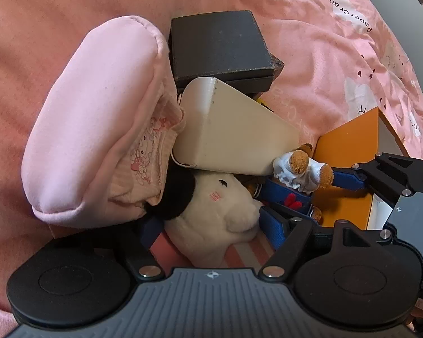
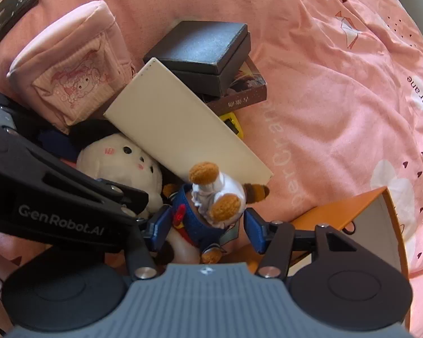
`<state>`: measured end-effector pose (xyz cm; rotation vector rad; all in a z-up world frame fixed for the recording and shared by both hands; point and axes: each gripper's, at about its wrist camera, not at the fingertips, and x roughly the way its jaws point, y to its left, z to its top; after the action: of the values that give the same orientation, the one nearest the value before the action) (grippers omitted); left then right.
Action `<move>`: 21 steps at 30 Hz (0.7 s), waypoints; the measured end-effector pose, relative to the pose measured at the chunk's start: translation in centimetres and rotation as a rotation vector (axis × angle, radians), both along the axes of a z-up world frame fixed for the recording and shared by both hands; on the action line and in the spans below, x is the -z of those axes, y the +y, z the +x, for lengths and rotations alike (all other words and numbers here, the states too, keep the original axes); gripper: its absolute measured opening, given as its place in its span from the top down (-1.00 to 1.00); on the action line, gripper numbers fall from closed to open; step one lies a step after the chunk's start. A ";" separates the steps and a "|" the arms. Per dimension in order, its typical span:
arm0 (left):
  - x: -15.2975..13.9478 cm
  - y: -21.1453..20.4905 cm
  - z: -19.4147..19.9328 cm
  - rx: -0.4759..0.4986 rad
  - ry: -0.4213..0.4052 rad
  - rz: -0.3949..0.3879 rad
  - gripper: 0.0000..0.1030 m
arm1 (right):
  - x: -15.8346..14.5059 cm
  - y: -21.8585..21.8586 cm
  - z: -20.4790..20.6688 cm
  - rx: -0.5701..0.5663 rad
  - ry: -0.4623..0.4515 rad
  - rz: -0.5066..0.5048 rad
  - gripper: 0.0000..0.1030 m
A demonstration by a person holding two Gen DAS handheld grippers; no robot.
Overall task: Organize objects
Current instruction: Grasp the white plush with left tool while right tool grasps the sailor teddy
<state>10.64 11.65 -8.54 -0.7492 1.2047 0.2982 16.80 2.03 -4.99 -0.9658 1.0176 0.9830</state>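
A small brown teddy bear in blue and white clothes (image 2: 211, 205) stands between the blue pads of my right gripper (image 2: 207, 226), which closes around it; it also shows in the left wrist view (image 1: 293, 180). My left gripper (image 1: 211, 225) straddles a white plush toy with black hair (image 1: 220, 211), its pads at either side; that toy also shows in the right wrist view (image 2: 121, 157). A cream flat box (image 1: 231, 129) leans over the plush. A black box (image 1: 220, 45) lies behind it. A pink pouch (image 1: 98, 129) sits at the left.
An orange box (image 2: 352, 217) lies open at the right, also in the left wrist view (image 1: 349, 152). A dark book (image 2: 239, 95) and a yellow item (image 2: 232, 125) lie under the black box. Pink printed bedding (image 2: 338, 84) covers everything around. A dark object (image 2: 11, 8) lies far left.
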 end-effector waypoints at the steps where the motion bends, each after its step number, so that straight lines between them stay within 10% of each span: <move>1: 0.1 0.1 0.0 0.002 -0.002 -0.005 -0.70 | 0.1 0.1 -0.1 -0.006 -0.009 -0.002 -0.18; 21: -3.8 0.6 -4.1 0.085 -0.229 -0.002 -0.45 | -5.3 -2.4 -4.8 -0.009 -0.174 0.146 0.22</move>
<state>6.57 12.21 -4.76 -0.7109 1.0171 0.1364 12.02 -0.35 0.29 -0.9175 0.7863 0.9495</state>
